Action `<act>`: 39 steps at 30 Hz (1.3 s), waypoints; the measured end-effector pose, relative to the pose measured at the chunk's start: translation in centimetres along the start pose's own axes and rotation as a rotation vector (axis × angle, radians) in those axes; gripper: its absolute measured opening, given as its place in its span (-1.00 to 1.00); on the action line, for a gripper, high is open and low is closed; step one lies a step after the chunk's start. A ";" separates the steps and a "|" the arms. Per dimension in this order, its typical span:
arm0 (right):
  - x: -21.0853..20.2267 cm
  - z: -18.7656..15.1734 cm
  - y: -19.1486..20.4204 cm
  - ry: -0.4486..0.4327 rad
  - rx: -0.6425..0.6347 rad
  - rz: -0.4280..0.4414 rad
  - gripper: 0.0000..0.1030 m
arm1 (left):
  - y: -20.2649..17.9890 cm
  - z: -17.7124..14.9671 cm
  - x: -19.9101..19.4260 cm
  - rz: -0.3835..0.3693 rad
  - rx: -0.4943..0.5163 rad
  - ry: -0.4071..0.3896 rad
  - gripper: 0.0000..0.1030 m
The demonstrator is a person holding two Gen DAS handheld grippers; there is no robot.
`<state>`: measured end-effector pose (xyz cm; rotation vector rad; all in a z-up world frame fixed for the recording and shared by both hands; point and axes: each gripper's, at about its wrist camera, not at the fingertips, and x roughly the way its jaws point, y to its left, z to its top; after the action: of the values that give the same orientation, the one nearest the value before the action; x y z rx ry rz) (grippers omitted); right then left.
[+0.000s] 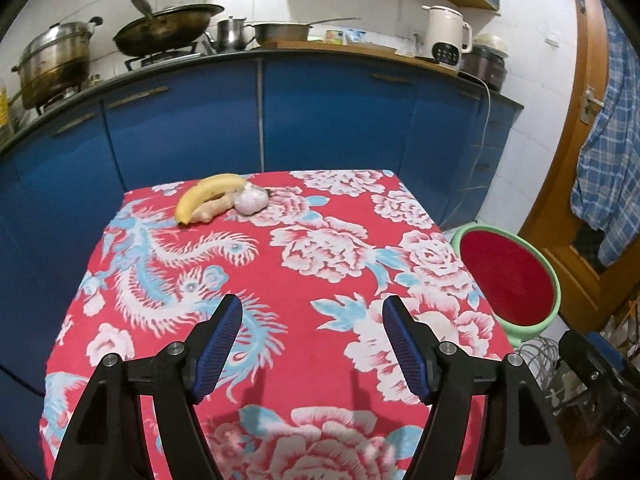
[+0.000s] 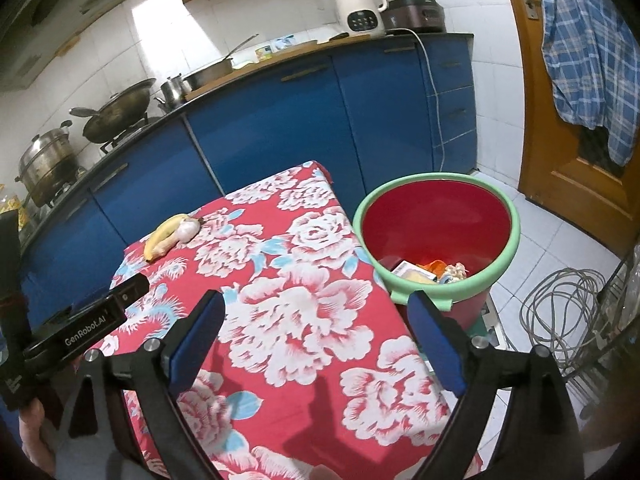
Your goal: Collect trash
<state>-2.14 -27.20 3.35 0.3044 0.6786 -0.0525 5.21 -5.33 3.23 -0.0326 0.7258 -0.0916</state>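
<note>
Both my grippers hang over the near end of the table [image 1: 280, 280] with nothing in them: the left gripper [image 1: 312, 312] has its jaws apart, and the right gripper [image 2: 316, 312] stands wider still, its right finger out past the table edge toward the bin [image 2: 436, 184]. No earlier picture to compare, so I judge from this alone.

I see no loose trash on the cloth. What is left sits at the far corner: a banana [image 1: 208, 196], a ginger root [image 1: 208, 210] tucked against it and a garlic bulb [image 1: 250, 202] touching both. These look like food, not rubbish, so I would check before reaching.

If anything more goes in, I would carry it clear over the rim before letting go.

The bin stands on the floor just beside the table's right edge. Inside lie a small carton [image 2: 412, 272], something orange and crumpled scraps; the rest I cannot make out.
</note>
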 end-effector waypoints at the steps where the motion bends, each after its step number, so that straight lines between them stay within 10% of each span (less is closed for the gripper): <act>1: -0.1 -0.1 0.2 0.000 -0.005 0.002 0.78 | 0.1 -0.1 -0.2 0.000 -0.002 -0.002 0.44; 39: -1.8 -0.8 2.3 -0.016 -0.045 0.018 0.78 | 1.5 -0.9 -3.7 0.037 -0.036 -0.070 0.44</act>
<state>-3.71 -24.81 4.47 0.2660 0.6607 -0.0227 1.91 -3.44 4.91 -0.0567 0.6576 -0.0418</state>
